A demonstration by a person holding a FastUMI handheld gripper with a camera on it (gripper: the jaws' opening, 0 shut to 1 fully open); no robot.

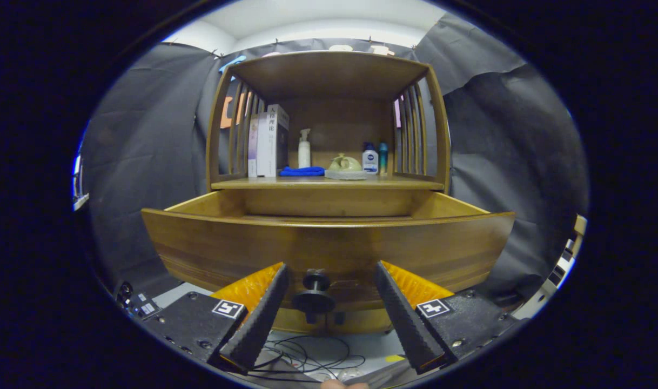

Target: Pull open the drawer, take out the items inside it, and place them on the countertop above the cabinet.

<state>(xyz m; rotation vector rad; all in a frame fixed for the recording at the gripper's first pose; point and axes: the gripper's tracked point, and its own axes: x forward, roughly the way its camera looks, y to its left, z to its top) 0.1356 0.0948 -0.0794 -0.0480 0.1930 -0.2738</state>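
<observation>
A big wooden cabinet [329, 108] stands in front of the gripper, with slatted sides and a roof over its countertop [329, 183]. Below the countertop the wooden drawer [329, 243] is pulled out toward the gripper. Its long front board runs from side to side, and its two side walls run back into the cabinet. The inside of the drawer cannot be seen from here. On the countertop, some books [268, 141] stand upright by the left slats. Next to them lies a folded blue cloth [302, 171], with a white pump bottle [304, 148] standing behind it. A green teapot [344, 163] sits on a flat dish near the middle. A small white and blue bottle [369, 158] and a thin teal bottle [383, 156] stand by the right slats. The dark round knob [314, 294] sticks out from the drawer front, pointing at the gripper. The gripper [329, 294] has its fingers spread wide apart, one on each side of the knob, not touching it.
</observation>
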